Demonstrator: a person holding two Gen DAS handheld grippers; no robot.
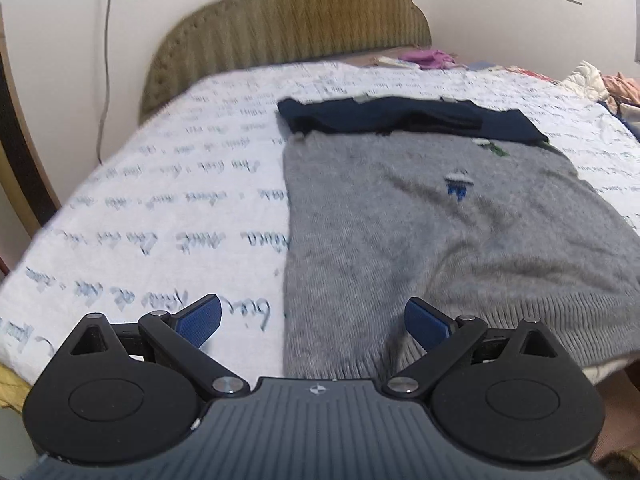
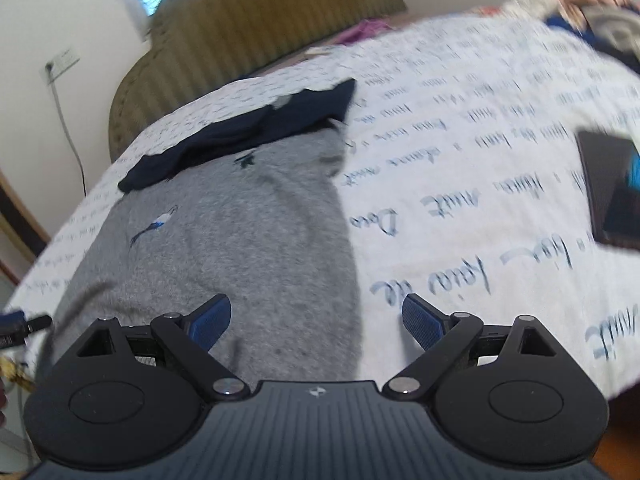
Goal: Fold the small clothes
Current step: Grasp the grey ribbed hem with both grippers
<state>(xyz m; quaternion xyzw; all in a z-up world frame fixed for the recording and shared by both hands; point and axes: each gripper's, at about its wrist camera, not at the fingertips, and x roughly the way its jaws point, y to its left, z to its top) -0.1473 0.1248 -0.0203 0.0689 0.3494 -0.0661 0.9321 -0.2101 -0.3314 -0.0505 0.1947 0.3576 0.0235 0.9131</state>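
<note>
A grey knitted sweater (image 1: 420,232) with a small blue motif lies flat on the bed, its ribbed hem nearest me and a dark navy part (image 1: 400,118) folded across its far end. My left gripper (image 1: 312,320) is open over the sweater's near left edge, with nothing between its blue pads. In the right wrist view the same sweater (image 2: 240,240) fills the left half. My right gripper (image 2: 316,318) is open above the sweater's near right edge and holds nothing. A bit of the other gripper (image 2: 24,324) shows at the far left.
The bed has a white sheet (image 1: 160,200) printed with script and an olive padded headboard (image 1: 300,20). A dark phone (image 2: 612,184) lies on the sheet to the right. Loose clothes (image 1: 600,84) pile up at the far right; a purple item (image 1: 428,56) lies near the headboard.
</note>
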